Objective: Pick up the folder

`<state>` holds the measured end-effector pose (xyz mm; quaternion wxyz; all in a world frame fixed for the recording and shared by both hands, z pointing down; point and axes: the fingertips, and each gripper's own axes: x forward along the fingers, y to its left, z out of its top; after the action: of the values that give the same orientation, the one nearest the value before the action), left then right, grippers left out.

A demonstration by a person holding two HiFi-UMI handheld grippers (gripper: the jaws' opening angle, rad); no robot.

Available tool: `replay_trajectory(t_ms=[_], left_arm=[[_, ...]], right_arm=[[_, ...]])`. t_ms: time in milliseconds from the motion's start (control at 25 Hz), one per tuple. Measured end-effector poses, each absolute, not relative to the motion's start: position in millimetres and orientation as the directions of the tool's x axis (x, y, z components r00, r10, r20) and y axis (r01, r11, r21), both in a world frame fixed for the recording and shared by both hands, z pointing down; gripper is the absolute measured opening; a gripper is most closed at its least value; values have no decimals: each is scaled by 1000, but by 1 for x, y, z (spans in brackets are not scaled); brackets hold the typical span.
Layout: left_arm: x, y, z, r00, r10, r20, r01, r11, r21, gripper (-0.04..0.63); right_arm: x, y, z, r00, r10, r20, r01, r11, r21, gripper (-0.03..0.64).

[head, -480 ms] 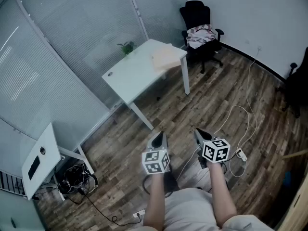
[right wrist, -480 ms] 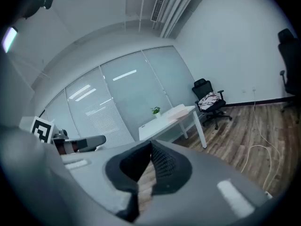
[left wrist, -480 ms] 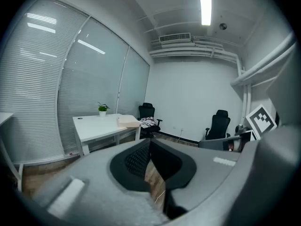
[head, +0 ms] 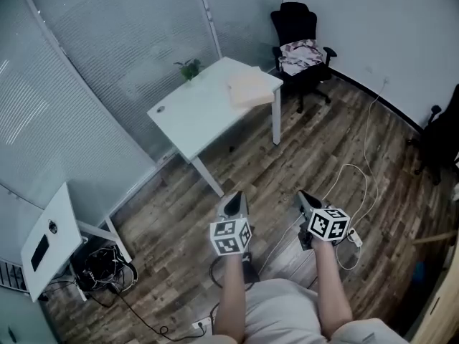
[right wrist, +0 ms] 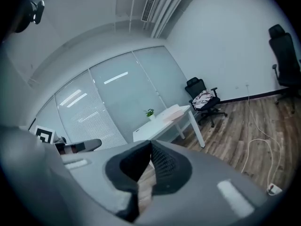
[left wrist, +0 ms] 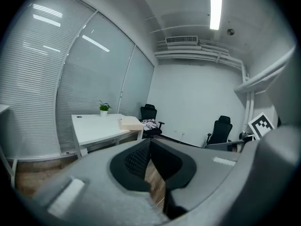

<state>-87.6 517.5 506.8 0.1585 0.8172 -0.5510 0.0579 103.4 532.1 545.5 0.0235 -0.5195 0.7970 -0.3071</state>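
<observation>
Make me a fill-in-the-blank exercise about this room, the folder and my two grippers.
The folder lies on the ____ table.
The left gripper and the right gripper are both empty and ____.
A potted plant stands on the same ____ as the folder.
Some clothes lie on the ____ chair.
Missing words: white; shut; table; black.

The place is a small office. Ahead of the fingers of the left gripper (head: 234, 196) and right gripper (head: 302, 195) stands a white rectangular desk on thin white legs (head: 193, 117), on brown wood-plank flooring (head: 315, 156). Beyond the desk, farther from the fingers, sits a black swivel office chair (head: 294, 24); another black office chair (head: 439, 138) stands far right of them. Left of the fingers run frosted glass partition walls with horizontal blinds (head: 115, 56). A long white ceiling strip light (left wrist: 215, 6) glows overhead.
</observation>
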Motion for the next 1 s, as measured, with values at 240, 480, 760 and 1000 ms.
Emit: replay_trajectory(t_ms=[240, 480, 760, 1000], left_arm=[[-114, 469, 508, 411, -875, 256, -903, -352, 248, 6], [-140, 422, 523, 431, -859, 276, -896, -369, 248, 6], [-180, 382, 536, 466, -833, 297, -880, -403, 252, 6], [-212, 353, 556, 473, -817, 330, -877, -400, 268, 6]], right_arm=[[79, 501, 531, -460, -845, 274, -821, 286, -494, 2], [67, 468, 535, -416, -851, 321, -854, 245, -459, 2], [39, 429, 533, -384, -855, 349, -873, 214, -438, 2], [19, 407, 539, -354, -864, 357, -880, 179, -441, 2]])
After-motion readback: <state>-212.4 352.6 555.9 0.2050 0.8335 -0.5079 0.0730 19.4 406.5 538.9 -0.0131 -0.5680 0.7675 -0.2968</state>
